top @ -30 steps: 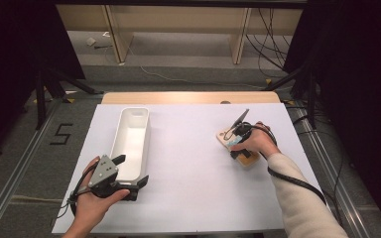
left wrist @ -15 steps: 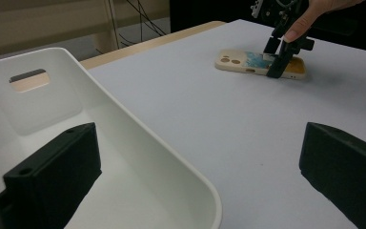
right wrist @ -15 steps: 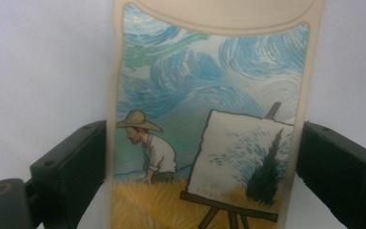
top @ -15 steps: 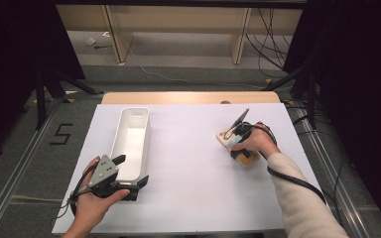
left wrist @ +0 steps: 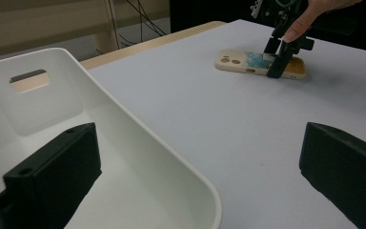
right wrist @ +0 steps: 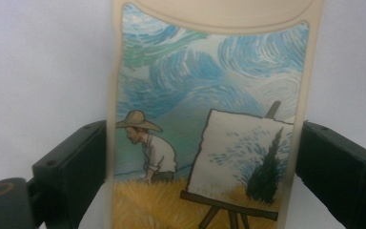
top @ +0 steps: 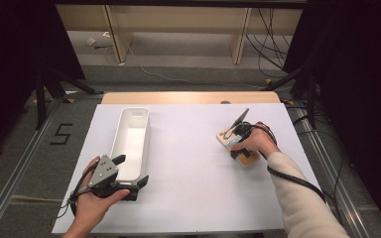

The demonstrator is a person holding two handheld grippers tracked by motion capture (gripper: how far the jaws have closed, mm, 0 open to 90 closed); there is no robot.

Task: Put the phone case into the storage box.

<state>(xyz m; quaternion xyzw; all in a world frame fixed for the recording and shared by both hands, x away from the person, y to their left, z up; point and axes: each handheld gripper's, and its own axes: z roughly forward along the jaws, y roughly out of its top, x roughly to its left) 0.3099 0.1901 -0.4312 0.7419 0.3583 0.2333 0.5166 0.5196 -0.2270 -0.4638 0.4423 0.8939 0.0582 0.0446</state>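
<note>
Risk lies in my right gripper [top: 234,142]: its jaws straddle the flat beige painted phone case [right wrist: 209,119] on the white table [top: 188,163] without clamping, so closing off-centre could skid it away.

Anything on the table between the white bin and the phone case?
Nothing: the stretch of white table between the white bin and the phone case is bare, as the high view and left gripper view show.
</note>
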